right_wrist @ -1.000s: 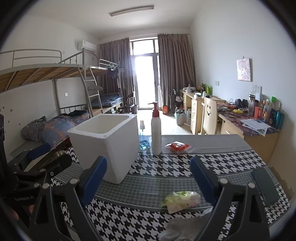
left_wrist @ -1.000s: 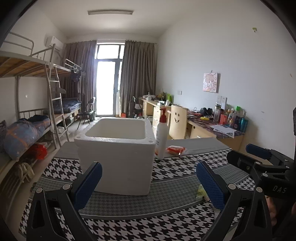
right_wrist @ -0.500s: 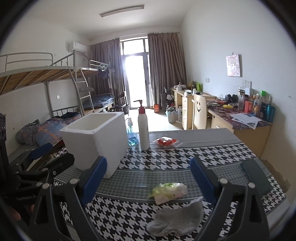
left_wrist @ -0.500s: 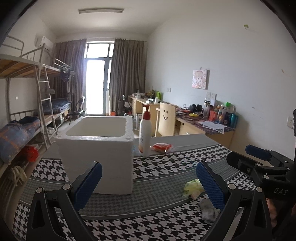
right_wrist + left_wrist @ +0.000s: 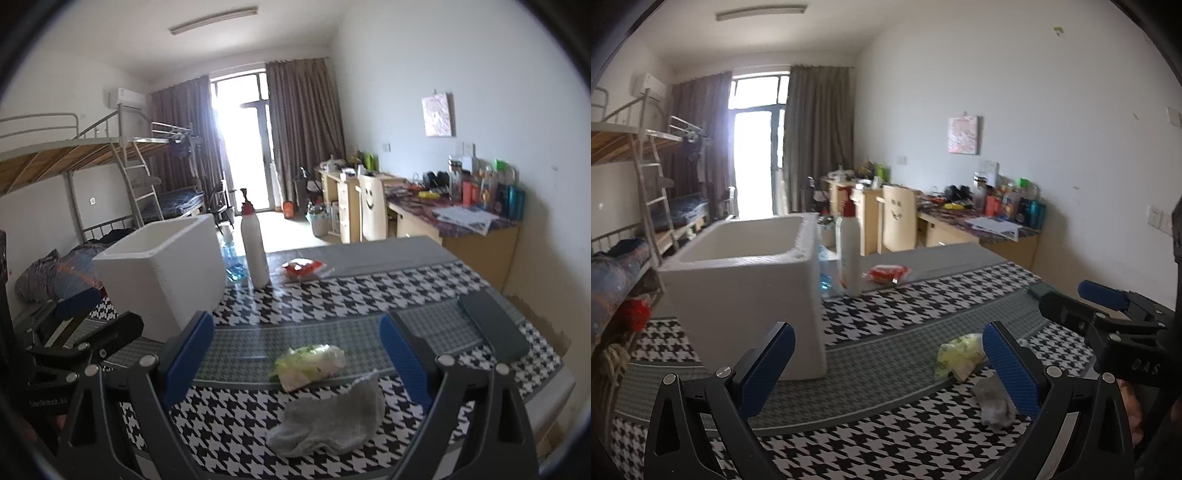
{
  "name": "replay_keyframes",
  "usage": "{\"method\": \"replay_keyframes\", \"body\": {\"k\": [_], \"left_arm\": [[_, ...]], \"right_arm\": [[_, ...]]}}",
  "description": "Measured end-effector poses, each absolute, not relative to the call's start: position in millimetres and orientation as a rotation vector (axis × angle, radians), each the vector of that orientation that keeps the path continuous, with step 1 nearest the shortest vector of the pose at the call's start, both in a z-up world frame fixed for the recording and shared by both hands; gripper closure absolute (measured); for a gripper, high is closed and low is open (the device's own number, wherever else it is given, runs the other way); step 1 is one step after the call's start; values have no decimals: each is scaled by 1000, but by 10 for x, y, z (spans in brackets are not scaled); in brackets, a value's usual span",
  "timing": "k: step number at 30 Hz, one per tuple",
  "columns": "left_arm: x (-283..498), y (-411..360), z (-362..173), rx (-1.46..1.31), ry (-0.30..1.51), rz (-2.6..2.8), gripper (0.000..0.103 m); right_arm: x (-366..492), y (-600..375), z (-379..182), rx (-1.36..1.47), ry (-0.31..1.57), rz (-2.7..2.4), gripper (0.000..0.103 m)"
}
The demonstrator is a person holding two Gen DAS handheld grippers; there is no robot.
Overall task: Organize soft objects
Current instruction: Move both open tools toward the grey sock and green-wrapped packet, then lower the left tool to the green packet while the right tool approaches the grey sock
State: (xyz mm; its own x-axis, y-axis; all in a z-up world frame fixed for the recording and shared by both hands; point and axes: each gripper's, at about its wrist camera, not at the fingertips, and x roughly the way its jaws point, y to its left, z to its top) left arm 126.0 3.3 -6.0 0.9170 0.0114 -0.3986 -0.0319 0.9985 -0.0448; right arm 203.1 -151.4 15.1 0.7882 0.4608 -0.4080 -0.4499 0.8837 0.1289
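In the left wrist view our left gripper (image 5: 886, 363) hangs above the houndstooth table (image 5: 908, 306) with its jaws spread wide and nothing between them. The white foam box (image 5: 746, 284) stands just beyond its left finger, with a pump bottle (image 5: 849, 254) and a red packet (image 5: 889, 274) farther back. The yellow-green packet (image 5: 958, 354) and the grey sock (image 5: 993, 400) lie near the right finger, partly hidden by it. In the right wrist view our right gripper (image 5: 297, 360) is also wide apart and empty. The grey sock (image 5: 328, 419) lies close, between its fingers, touching the yellow-green packet (image 5: 310, 363) just beyond. The foam box (image 5: 162, 269) sits far left, a dark phone (image 5: 493, 326) at the right edge.
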Motion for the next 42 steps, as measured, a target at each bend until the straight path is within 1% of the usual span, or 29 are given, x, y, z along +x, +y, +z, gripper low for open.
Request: {"method": "replay_keyframes", "body": {"k": [10, 26, 42], "left_arm": [[1383, -59, -240, -115, 437, -16, 1], [1647, -230, -372, -68, 472, -48, 1], [1968, -365, -596, -50, 565, -61, 1]], "right_arm": [[2017, -1650, 66, -17, 461, 438, 9], [2133, -1822, -259, -3, 535, 418, 10], [2258, -1872, -516, -6, 613, 461, 9]]}}
